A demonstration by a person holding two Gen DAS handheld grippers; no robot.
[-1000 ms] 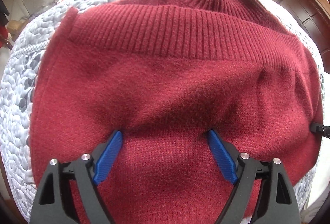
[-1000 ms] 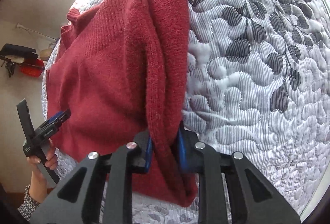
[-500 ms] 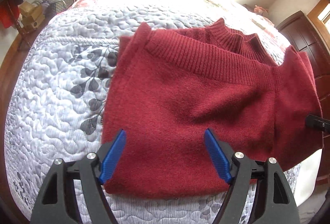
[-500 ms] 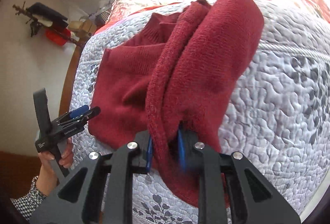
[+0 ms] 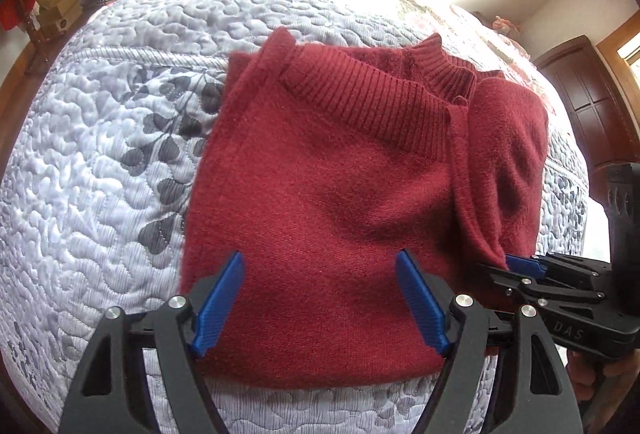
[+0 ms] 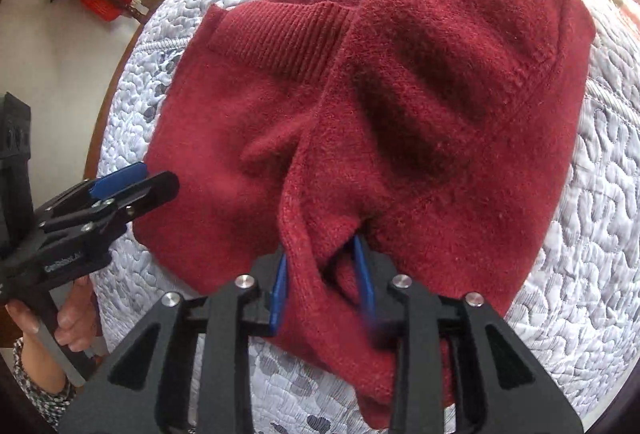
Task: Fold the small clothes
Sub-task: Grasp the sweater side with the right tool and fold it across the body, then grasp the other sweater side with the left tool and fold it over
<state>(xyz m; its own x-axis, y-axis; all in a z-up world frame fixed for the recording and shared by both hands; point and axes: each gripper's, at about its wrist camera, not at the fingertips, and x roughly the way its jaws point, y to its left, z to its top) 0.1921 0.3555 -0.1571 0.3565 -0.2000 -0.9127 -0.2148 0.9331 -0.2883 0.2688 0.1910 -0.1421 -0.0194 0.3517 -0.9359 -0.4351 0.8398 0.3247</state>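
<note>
- One dark red knitted sweater [image 5: 320, 194], folded into a rough rectangle on a pale grey quilted bedspread with dark leaf print [image 5: 100, 174]; ribbed hem band across the top, ribbed collar behind it.
- Right side of the garment raised in a bunched fold, draped over the flat part.
- Right black gripper with blue pads [image 6: 322, 280] clenched on that raised fold, knit squeezed between narrow-set jaws; lower edge of the fold hanging in front.
- Left black gripper with blue pads [image 5: 320, 302] spread wide, holding nothing, poised above the near edge of the flat part; contact with the knit not clear.
- Bare bedspread to the left, right and beyond; near edge of the sweater close to the bed's edge.
- Two grippers in all, one hand [image 6: 68, 318] with a patterned cuff visible on the left handle.
- Dark wooden furniture [image 5: 592, 102] off to the right.
</note>
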